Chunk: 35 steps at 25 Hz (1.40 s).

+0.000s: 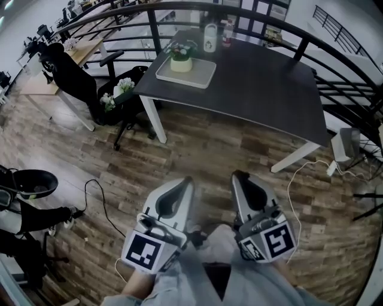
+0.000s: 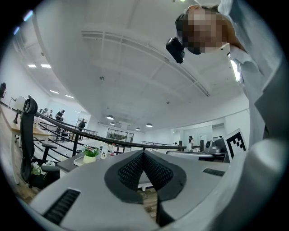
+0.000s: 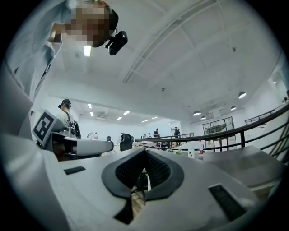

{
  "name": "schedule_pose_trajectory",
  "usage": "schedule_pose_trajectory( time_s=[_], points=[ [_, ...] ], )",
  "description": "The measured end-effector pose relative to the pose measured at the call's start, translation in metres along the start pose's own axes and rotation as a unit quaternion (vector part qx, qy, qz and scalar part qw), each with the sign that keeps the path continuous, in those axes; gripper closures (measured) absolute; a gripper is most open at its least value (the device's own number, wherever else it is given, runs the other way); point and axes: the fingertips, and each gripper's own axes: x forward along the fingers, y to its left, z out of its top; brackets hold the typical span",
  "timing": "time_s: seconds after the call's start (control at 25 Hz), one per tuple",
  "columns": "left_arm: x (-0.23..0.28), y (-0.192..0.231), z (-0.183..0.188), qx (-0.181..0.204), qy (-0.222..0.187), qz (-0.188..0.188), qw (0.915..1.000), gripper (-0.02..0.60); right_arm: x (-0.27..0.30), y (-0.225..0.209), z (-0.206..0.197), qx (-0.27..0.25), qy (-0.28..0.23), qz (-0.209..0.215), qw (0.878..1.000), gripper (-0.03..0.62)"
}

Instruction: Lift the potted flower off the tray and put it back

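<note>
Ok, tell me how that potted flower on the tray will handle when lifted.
The potted flower looks small and squat, so probably light and fairly stable. Its pot seems smooth, possibly slippery. The blooms on top likely crush easily.

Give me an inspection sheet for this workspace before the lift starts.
Surface: dark table, white legs, on wood floor.
Job's things: potted flower upright on white tray, near table's far-left corner.
Clutter: white bottle and second bottle behind tray.
Grippers: left gripper and right gripper low, short of table, jaws shut, empty.
Cables: black cable on floor left; white cable right.
Surroundings: curved railing, office chair, people beyond.
</note>
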Motion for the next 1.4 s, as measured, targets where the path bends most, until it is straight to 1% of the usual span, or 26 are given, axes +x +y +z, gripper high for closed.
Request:
schedule_pose_trajectory(
  time_s=[0.2, 0.36, 0.52, 0.68, 0.88, 1.12, 1.4],
  points=[
    [-0.009, 0.01, 0.001, 0.005, -0.002, 0.001, 1.0, 0.577, 0.005, 0.004, -0.001, 0.02, -0.003, -0.01, 1.0, 0.591],
    [-0.015, 0.017, 0.003, 0.003, -0.004, 0.008, 1.0, 0.577, 0.007, 0.0, -0.002, 0.021, 0.001, -0.02, 1.0, 0.591],
    [-0.018, 0.027, 0.004, 0.003, -0.005, 0.022, 0.9997, 0.577, 0.015, -0.004, -0.003, 0.019, 0.006, -0.02, 1.0, 0.59],
    [-0.02, 0.039, 0.004, 0.006, -0.012, 0.041, 0.9991, 0.577, 0.026, -0.005, -0.007, 0.021, 0.007, -0.009, 1.0, 0.591],
    [-0.012, 0.057, 0.001, 0.006, -0.009, 0.06, 0.9982, 0.577, 0.052, -0.007, -0.012, 0.021, 0.007, 0.012, 1.0, 0.591],
    [0.011, 0.079, 0.001, 0.008, -0.006, 0.08, 0.9968, 0.577, 0.089, -0.019, -0.016, 0.016, 0.01, 0.035, 0.999, 0.589],
    [0.054, 0.105, 0.006, 0.008, -0.008, 0.096, 0.9953, 0.577, 0.132, -0.05, -0.015, 0.019, 0.013, 0.054, 0.998, 0.589]
  ],
)
